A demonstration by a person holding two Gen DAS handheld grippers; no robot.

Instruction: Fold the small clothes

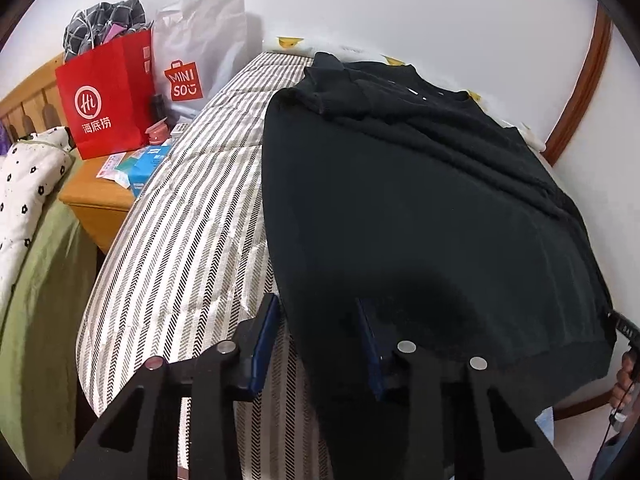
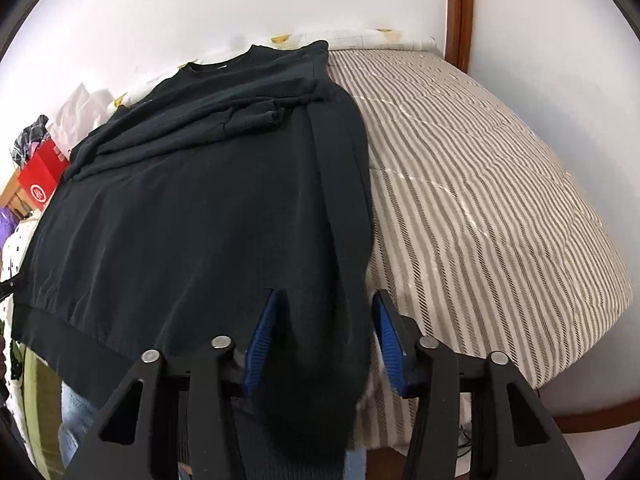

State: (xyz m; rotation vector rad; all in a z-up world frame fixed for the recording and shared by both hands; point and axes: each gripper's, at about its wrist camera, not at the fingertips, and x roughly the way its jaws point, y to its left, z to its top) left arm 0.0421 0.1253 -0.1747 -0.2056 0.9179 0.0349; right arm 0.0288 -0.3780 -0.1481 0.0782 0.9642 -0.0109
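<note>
A black cotton sweatshirt [image 1: 420, 200] lies flat on the striped bed [image 1: 180, 240]. The left gripper [image 1: 316, 344] and right gripper [image 2: 324, 340] straddle its hem corners at 6 o'clock. Both jaws stand apart, not pressing the cloth.

The left gripper [image 1: 316, 312] fills the lower frame, its blue pads apart. The right gripper [image 2: 326, 308] matches it, pads apart around dark cloth.

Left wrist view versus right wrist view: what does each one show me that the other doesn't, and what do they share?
Only the left wrist view shows the wooden nightstand, the white Miniso bag, the spotted pillow, and the left gripper straddling the sweater's left hem corner.

Only the right wrist view shows the bare right stretch of the bed and the right gripper with the sweater's right edge between its fingers.

Both show the black sweater lying flat on the striped bed cover, sleeves folded in, and the red bag.
</note>
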